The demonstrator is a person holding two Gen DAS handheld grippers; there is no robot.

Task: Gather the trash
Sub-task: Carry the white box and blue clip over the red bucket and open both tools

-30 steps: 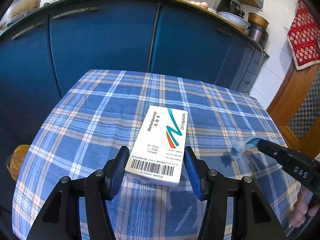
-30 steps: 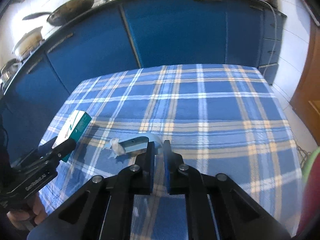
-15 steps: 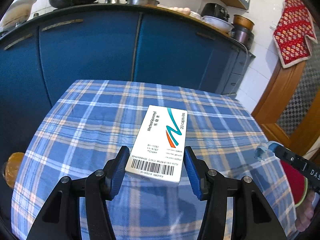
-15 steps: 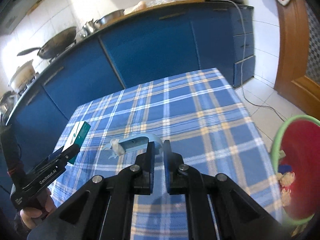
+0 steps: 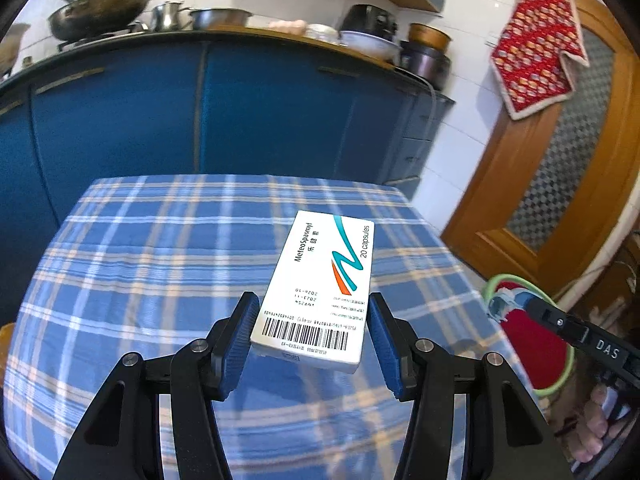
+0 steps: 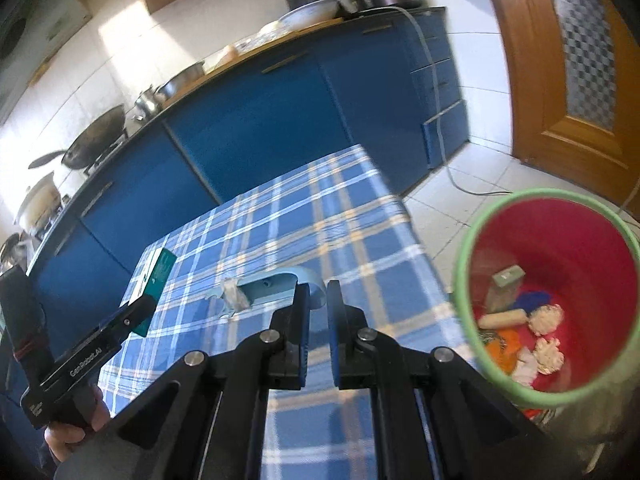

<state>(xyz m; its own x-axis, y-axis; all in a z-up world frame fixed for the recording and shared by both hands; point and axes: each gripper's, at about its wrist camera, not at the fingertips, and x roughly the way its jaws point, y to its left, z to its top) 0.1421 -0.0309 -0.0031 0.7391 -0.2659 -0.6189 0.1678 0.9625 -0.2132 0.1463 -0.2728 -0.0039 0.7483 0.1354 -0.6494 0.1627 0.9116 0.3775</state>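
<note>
The capsule box (image 5: 320,292) sat clamped in the left gripper (image 5: 312,340), held up over the plaid tablecloth (image 5: 140,264). The right gripper (image 6: 316,320) was squeezed tight on a pale blue plastic scrap (image 6: 276,286) with a white wad stuck on its end (can't tell what it really was). The red bin with the green rim (image 6: 464,264) sat just off the table's edge, already holding tissue balls and bits. So both pieces were picked up, and I'd say only the drops were left.
</note>
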